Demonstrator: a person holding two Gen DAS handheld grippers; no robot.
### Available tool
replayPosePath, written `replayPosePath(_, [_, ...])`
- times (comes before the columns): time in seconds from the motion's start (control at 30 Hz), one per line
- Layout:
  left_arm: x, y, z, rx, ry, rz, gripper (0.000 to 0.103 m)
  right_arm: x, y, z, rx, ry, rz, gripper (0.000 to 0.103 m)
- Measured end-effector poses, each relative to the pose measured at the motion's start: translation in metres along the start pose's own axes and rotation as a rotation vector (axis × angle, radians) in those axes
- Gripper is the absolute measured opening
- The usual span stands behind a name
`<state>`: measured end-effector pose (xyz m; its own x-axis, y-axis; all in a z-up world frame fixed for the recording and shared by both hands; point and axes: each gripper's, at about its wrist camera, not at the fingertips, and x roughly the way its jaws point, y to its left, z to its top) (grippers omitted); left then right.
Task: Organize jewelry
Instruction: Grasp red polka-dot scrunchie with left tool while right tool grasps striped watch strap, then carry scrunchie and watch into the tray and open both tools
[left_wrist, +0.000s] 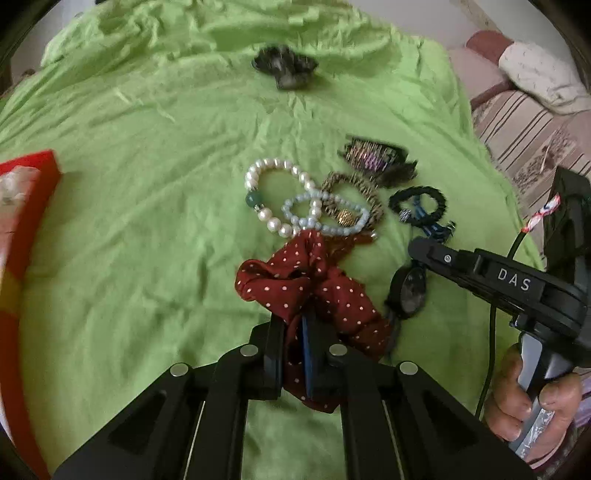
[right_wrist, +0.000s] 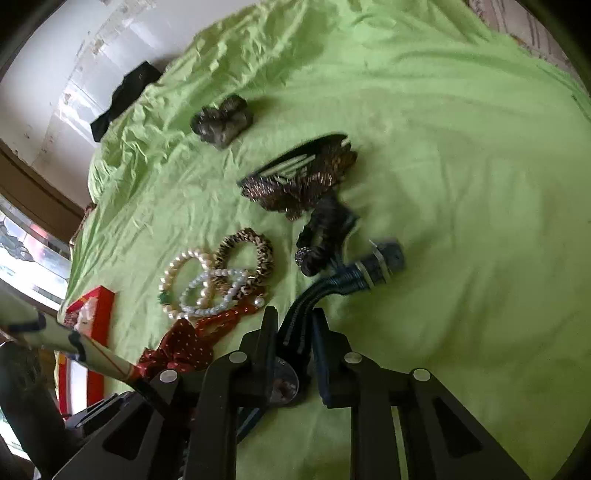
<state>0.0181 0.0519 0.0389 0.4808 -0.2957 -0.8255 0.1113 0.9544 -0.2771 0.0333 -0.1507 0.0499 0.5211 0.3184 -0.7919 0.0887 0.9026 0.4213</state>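
Lime-green cloth (left_wrist: 129, 229), creased all over, lies under everything. The left gripper (left_wrist: 295, 339) has its two black fingers pressed together on a dark red, white-dotted scrunchie (left_wrist: 295, 284), whose folds bulge out ahead of the tips and to their right. Just beyond the scrunchie, touching its far edge, sits a tangle of bracelets: a pearl bracelet (left_wrist: 258, 184) with one green bead, a pale blue bead bracelet (left_wrist: 325, 218) overlapping it, and a brown patterned hair tie (left_wrist: 365, 192) behind those. Further ahead and right lies a beaded hair claw (left_wrist: 373, 155), nearer right a black coiled hair tie (left_wrist: 417, 203), and far ahead a dark grey flower-shaped clip (left_wrist: 284, 68), blurred. At the left edge is a red box (left_wrist: 33, 206). The right gripper (right_wrist: 291, 332) is closed on the dark ribbed strap of a wristwatch (right_wrist: 291, 373); the watch's round face sits between the finger bases, and the strap runs ahead and right to a blue-and-silver buckle end (right_wrist: 380, 262). From the left wrist view the right gripper's fingers reach over the watch face, the person's right hand (left_wrist: 535, 398) wrapped around the handle.
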Motion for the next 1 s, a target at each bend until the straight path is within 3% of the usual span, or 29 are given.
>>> replayPosePath(0.17, [-0.047,0.004,-0.01,-0.032,-0.054,-0.014,0.007,-0.041,0.007,-0.01,-0.014,-0.053,0.016,0.019])
replayPosePath(0.5, [-0.137,0.018,-0.034,-0.049,-0.194,0.036,0.007,-0.112,0.037,-0.037,-0.113,-0.152,0.014,0.019])
replayPosePath(0.77, [-0.179,0.035,-0.054,-0.051,-0.264,0.088,0.007,-0.145,0.073,-0.055,-0.196,-0.185,0.034,0.019])
replayPosePath(1.0, [-0.198,0.074,-0.068,-0.11,-0.291,0.138,0.007,-0.162,0.111,-0.069,-0.28,-0.206,0.056,0.019])
